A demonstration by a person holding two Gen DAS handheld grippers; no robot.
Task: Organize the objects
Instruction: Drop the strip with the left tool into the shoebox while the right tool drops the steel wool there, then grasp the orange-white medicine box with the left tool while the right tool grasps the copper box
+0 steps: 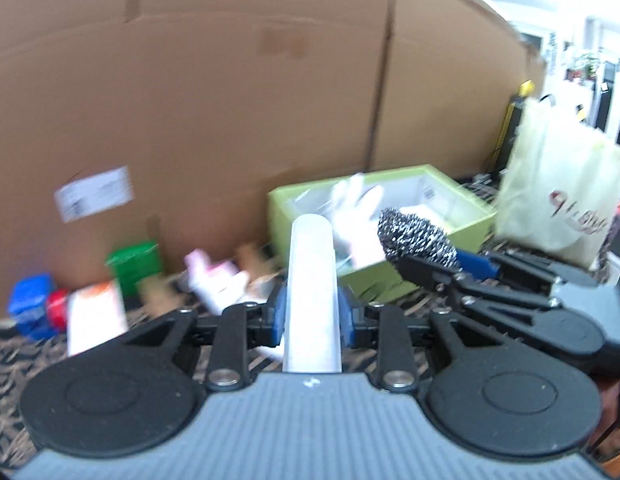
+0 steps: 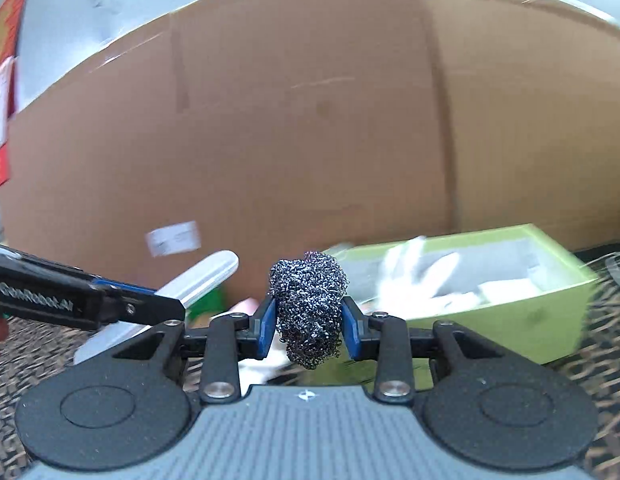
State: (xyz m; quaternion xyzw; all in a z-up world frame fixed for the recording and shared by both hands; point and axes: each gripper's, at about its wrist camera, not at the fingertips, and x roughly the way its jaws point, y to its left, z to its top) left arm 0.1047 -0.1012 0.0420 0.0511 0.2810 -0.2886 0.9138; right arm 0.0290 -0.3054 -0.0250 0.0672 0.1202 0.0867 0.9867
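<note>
My left gripper (image 1: 312, 316) is shut on a white translucent tube-shaped container (image 1: 312, 280), held upright above the patterned table. My right gripper (image 2: 309, 322) is shut on a ball of steel wool (image 2: 308, 304). In the left wrist view the right gripper (image 1: 450, 268) sits to the right with the steel wool (image 1: 416, 238) near the front of a light green open box (image 1: 470, 224). The box (image 2: 530, 316) lies ahead and right in the right wrist view, with white packets inside. The left gripper (image 2: 142, 304) and its white container (image 2: 198, 276) show at the left there.
A large cardboard wall (image 1: 230, 100) stands behind everything. Small items lie along its foot: a blue pack (image 1: 30, 308), a red thing (image 1: 58, 310), a white-orange pack (image 1: 96, 320), a green box (image 1: 134, 264), pink-white bottles (image 1: 214, 280). A pale plastic bag (image 1: 562, 188) stands right of the green box.
</note>
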